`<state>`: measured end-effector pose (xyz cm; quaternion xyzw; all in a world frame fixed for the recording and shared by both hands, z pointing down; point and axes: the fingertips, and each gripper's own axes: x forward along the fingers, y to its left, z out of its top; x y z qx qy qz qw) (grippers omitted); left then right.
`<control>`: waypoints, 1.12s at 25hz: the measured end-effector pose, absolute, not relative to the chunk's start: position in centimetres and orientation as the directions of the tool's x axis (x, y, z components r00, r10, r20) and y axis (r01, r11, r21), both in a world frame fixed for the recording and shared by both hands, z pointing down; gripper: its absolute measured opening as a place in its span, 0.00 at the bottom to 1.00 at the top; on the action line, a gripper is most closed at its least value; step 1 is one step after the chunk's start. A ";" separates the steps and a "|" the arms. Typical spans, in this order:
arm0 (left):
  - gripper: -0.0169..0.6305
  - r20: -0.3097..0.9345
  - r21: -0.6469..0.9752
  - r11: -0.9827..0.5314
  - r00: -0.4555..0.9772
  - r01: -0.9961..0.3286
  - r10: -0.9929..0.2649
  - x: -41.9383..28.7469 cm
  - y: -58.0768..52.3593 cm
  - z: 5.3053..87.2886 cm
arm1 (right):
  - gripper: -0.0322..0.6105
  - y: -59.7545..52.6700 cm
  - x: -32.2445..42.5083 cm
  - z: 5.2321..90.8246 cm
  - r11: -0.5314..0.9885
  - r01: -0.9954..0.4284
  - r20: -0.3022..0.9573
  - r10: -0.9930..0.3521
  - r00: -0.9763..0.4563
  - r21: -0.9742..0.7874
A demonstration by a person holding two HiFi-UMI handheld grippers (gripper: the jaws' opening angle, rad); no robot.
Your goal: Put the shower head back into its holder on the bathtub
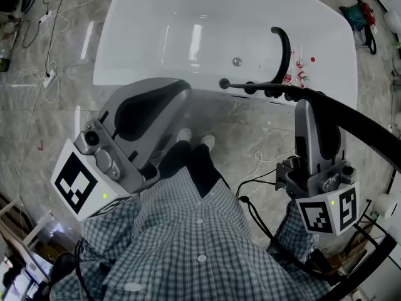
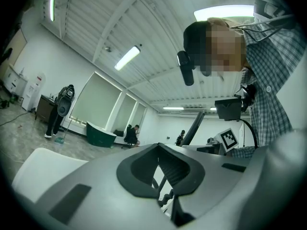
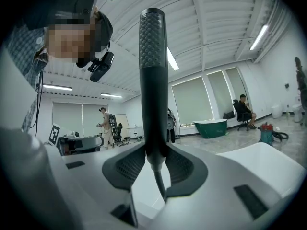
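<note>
- Checked shirt (image 1: 188, 231) fills the bottom of the head view, nearest the camera.
- Left gripper (image 2: 158, 169) is raised at the left; its pads stand narrowly apart with nothing between them.
- Right gripper (image 3: 154, 162) is pinched on the slim black shower head (image 3: 153, 80) near its lower end, with the hose (image 1: 357, 127) trailing off to the right.
- In the head view the shower head lies level over the near rim of the white bathtub (image 1: 144, 17).
- Black curved faucet (image 1: 285, 49) stands just beyond it.
</note>
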<state>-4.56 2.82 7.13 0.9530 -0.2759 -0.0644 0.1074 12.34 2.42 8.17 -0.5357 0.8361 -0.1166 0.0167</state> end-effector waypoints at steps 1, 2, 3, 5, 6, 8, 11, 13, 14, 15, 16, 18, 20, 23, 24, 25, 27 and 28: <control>0.04 -0.061 0.242 -0.823 0.838 -0.515 -0.542 -4.4 2.6 7.5 | 0.25 2.1 12.5 8.6 0.400 -0.892 0.103 -0.898 -0.428 -0.212; 0.04 -0.058 0.244 -0.821 0.837 -0.517 -0.544 -4.3 2.4 7.9 | 0.25 2.0 12.5 9.0 0.403 -0.891 0.111 -0.896 -0.431 -0.208; 0.04 -0.054 0.248 -0.819 0.836 -0.518 -0.546 -4.3 2.4 8.2 | 0.25 1.9 12.5 9.4 0.405 -0.892 0.121 -0.893 -0.433 -0.201; 0.04 -0.049 0.254 -0.817 0.837 -0.518 -0.545 -4.5 2.4 8.8 | 0.25 2.0 12.1 10.0 0.411 -0.892 0.138 -0.888 -0.438 -0.190; 0.04 -0.048 0.255 -0.817 0.837 -0.517 -0.545 -4.6 2.4 9.1 | 0.25 1.9 11.9 10.3 0.413 -0.891 0.144 -0.886 -0.441 -0.189; 0.04 -0.047 0.262 -0.817 0.839 -0.514 -0.543 -4.4 2.1 9.9 | 0.25 1.5 11.8 11.2 0.417 -0.888 0.150 -0.882 -0.447 -0.195; 0.04 -0.042 0.294 -0.812 0.842 -0.504 -0.538 -3.8 1.6 11.3 | 0.25 0.8 11.8 12.5 0.419 -0.884 0.154 -0.878 -0.453 -0.209; 0.04 -0.034 0.301 -0.812 0.845 -0.501 -0.534 -3.6 1.4 11.9 | 0.25 0.5 11.8 13.2 0.417 -0.883 0.157 -0.878 -0.453 -0.215; 0.04 -0.029 0.304 -0.811 0.846 -0.500 -0.533 -3.6 1.4 12.2 | 0.25 0.5 11.7 13.4 0.416 -0.883 0.160 -0.877 -0.453 -0.217; 0.04 -0.025 0.307 -0.810 0.846 -0.501 -0.533 -3.6 1.4 12.4 | 0.25 0.4 11.7 13.6 0.416 -0.882 0.162 -0.876 -0.453 -0.221; 0.04 -0.021 0.309 -0.809 0.847 -0.500 -0.532 -3.6 1.3 12.6 | 0.25 0.3 11.7 13.8 0.415 -0.881 0.163 -0.876 -0.454 -0.226; 0.04 -0.013 0.308 -0.811 0.850 -0.497 -0.526 -3.6 1.3 12.9 | 0.25 0.2 11.4 14.3 0.413 -0.878 0.166 -0.874 -0.457 -0.240; 0.04 -0.005 0.308 -0.814 0.855 -0.492 -0.519 -3.7 1.6 13.2 | 0.25 0.3 11.0 14.7 0.415 -0.875 0.172 -0.870 -0.461 -0.248; 0.04 0.006 0.316 -0.817 0.862 -0.483 -0.507 -3.4 1.4 14.1 | 0.25 -0.2 10.9 15.9 0.417 -0.872 0.184 -0.865 -0.468 -0.256; 0.04 0.008 0.317 -0.817 0.863 -0.481 -0.504 -3.1 1.2 14.5 | 0.25 -0.5 11.1 16.4 0.418 -0.871 0.189 -0.862 -0.470 -0.260; 0.04 0.010 0.317 -0.818 0.865 -0.479 -0.502 -2.8 0.9 14.9 | 0.25 -1.0 11.2 17.0 0.418 -0.869 0.194 -0.860 -0.472 -0.264; 0.04 0.013 0.318 -0.819 0.866 -0.477 -0.499 -2.3 0.3 15.7 | 0.25 -1.6 11.4 18.1 0.418 -0.867 0.204 -0.855 -0.476 -0.271; 0.04 0.013 0.320 -0.820 0.867 -0.475 -0.497 -2.1 0.1 16.1 | 0.25 -1.8 11.5 18.5 0.418 -0.866 0.210 -0.853 -0.478 -0.274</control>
